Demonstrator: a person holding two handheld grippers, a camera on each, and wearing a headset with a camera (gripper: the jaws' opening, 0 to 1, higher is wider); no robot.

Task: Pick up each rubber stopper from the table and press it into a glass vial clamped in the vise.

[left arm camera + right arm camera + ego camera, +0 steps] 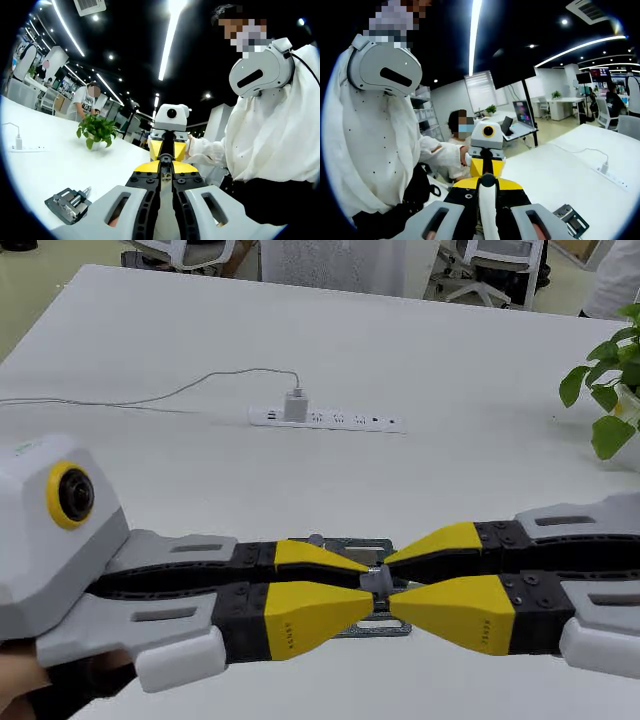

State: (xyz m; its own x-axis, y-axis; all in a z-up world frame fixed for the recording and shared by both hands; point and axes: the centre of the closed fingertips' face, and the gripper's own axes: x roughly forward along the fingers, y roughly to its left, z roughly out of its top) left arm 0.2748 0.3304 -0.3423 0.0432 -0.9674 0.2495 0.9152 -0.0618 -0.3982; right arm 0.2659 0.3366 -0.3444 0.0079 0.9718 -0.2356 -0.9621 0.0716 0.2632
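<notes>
Left gripper (369, 583) and right gripper (393, 583): meeting tip to tip, each jaw pair pinched on one grey rubber stopper (380, 581). Stopper held above the vise (345, 543) on the white table (200, 360).

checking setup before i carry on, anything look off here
The vise on the table looks empty, with no vial clamped. The left claw and right claw meet tip to tip at one small grey piece over it; which one grips it is unclear.

No text is readable; tiny lettering on the left gripper (368, 585) is illegible.
</notes>
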